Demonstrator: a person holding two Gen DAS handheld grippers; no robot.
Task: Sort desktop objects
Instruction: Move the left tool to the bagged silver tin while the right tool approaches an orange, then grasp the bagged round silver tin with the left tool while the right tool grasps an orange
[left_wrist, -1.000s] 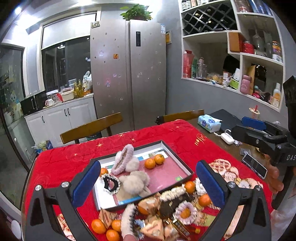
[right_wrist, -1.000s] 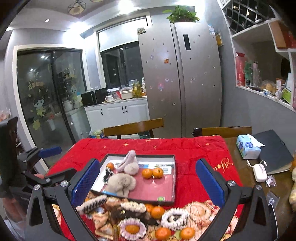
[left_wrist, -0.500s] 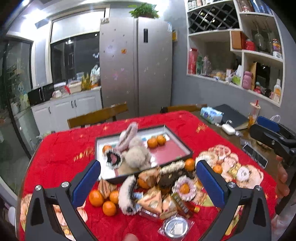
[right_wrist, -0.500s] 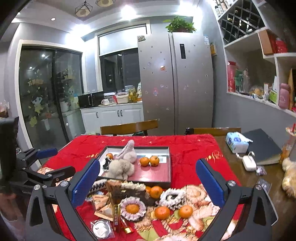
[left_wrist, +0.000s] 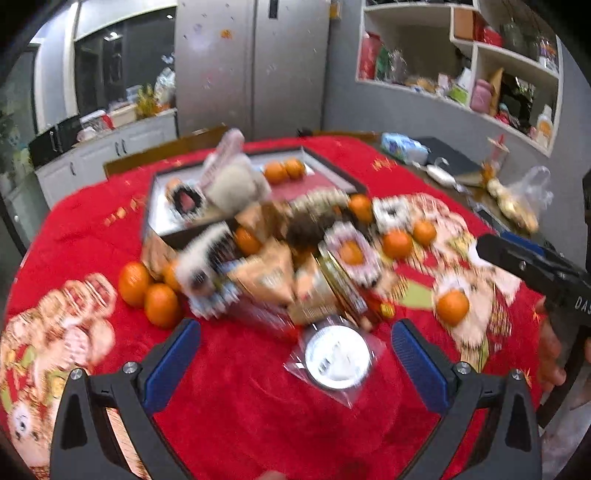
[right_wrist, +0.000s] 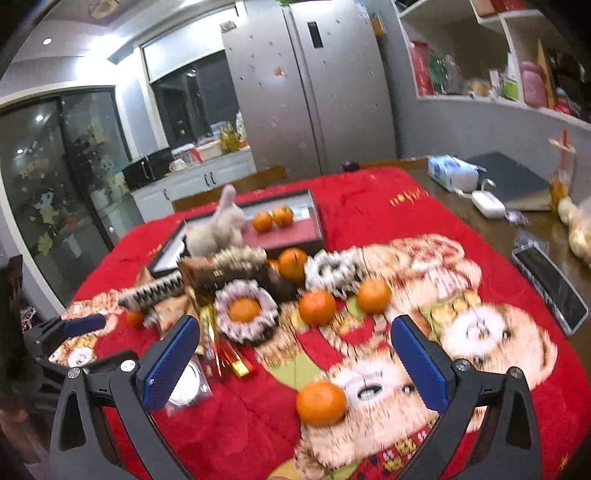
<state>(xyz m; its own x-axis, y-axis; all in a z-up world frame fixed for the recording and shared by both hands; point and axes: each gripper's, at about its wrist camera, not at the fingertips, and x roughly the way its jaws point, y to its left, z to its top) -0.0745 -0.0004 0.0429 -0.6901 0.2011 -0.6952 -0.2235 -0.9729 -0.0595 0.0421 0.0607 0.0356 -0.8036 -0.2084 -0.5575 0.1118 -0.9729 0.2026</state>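
Red cloth (left_wrist: 240, 387) covers the counter; the left gripper (left_wrist: 295, 354) gapes empty above a bagged white disc (left_wrist: 337, 357), the right gripper (right_wrist: 295, 354) gapes above an orange (right_wrist: 320, 403).

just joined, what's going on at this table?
A person is sorting clutter on a red blanket with two handheld tools. Both are open and holding nothing. The left tool faces a bagged white round lid; the right tool faces a loose tangerine. Two tangerines and a plush toy already sit in the tray.
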